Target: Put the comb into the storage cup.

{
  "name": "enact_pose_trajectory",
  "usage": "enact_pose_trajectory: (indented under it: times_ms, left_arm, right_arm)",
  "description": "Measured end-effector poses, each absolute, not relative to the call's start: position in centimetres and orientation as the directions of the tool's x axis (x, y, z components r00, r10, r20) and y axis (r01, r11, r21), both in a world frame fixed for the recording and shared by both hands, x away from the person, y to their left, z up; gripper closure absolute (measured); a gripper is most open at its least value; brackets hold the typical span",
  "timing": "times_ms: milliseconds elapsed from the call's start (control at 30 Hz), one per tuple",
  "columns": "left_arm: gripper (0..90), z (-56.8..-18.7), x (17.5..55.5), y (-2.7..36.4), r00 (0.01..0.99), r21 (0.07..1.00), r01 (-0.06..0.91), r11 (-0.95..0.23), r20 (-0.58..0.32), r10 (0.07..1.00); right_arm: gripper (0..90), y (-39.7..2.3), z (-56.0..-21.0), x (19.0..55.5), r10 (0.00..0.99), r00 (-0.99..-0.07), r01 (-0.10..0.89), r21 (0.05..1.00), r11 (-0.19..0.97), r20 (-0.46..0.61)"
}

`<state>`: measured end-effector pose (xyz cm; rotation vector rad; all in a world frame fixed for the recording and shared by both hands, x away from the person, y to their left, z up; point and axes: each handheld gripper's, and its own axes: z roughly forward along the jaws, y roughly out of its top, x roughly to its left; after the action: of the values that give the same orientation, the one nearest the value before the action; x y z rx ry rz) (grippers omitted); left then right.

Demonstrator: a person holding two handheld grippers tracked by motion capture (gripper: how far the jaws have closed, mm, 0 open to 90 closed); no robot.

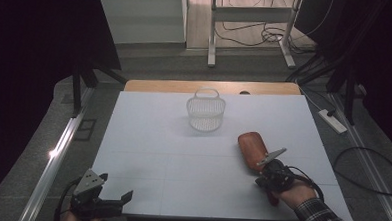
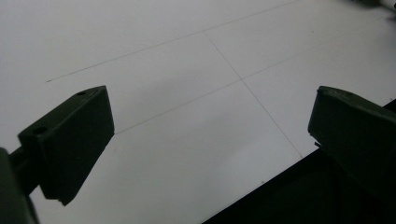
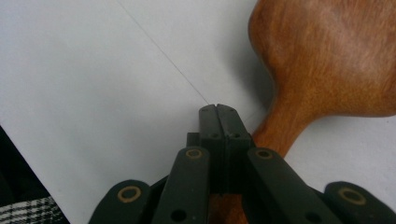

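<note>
Now right tool (image 3: 218, 108) with jaws pressed together, empty, lying over the handle of a reddish-brown wooden spoon (image 1: 252, 149) at four o'clock on the white desk (image 1: 152, 138), left tool (image 1: 111, 201) jaws apart at seven o'clock, white mesh basket (image 1: 206, 111) at twelve.

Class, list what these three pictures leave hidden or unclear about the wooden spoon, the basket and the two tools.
- Wooden spoon: in the high view the right tool and hand cover its handle; in the right gripper view the top and right edges cut its bowl.
- Whether the shut right tool touches the handle: unclear.
- Basket: its inside is too small and dim in the high view.
- Left tool: the bottom edge cuts off the hand.
</note>
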<state>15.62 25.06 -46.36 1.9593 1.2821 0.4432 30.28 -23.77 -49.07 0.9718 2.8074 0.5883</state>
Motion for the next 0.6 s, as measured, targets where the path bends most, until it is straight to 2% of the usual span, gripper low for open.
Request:
enact_pose_trajectory:
  times_ms: [600]
  left_arm:
    - [1.5,-46.4,15.6,25.0,0.441,0.736,0.636,-0.231,-0.101,0.892]
  right_arm:
    - [89.2,-26.1,-49.0,31.2,0.671,-0.741,0.624,0.379,0.683,0.011]
